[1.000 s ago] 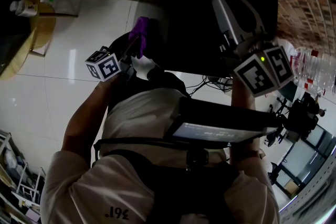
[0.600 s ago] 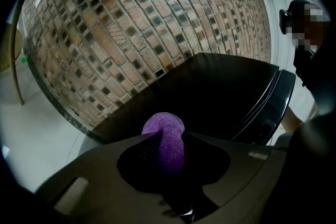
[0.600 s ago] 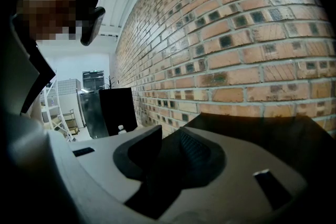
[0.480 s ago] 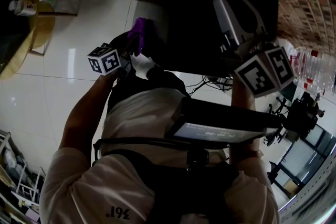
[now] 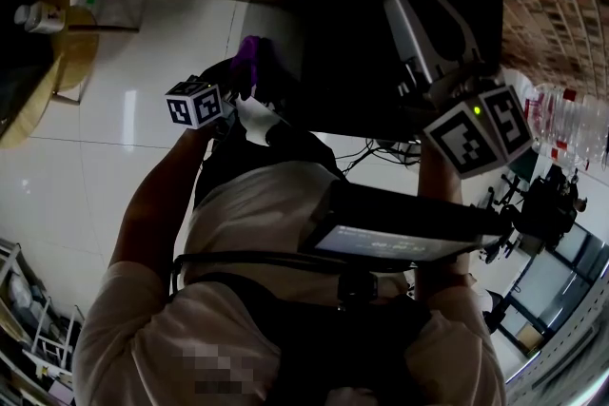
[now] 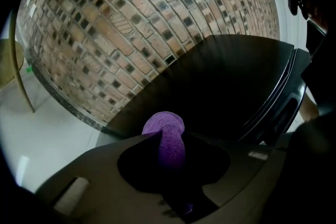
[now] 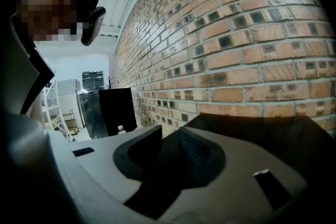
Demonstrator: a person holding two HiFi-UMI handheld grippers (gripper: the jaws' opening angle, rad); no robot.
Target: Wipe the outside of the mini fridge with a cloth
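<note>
The black mini fridge (image 5: 352, 33) stands against a brick wall, right in front of me. My left gripper (image 5: 249, 71) is shut on a purple cloth (image 5: 251, 52) and holds it against the fridge's left side. In the left gripper view the cloth (image 6: 164, 126) bulges out past the tips of that gripper (image 6: 165, 139), and the dark fridge (image 6: 226, 81) fills the space behind it. My right gripper (image 5: 419, 5) rests over the fridge's top. In the right gripper view this gripper (image 7: 167, 136) shows a narrow gap with nothing in it, above the fridge top (image 7: 262, 131).
The brick wall (image 5: 561, 5) runs behind and to the right of the fridge. A round wooden table (image 5: 38, 62) stands at the left on the white tile floor (image 5: 124, 109). Water bottles (image 5: 571, 124) sit at the right. Cables (image 5: 381, 147) lie below the fridge.
My left gripper has slid down the fridge's side with the purple cloth in it. The right gripper has stayed where it was.
</note>
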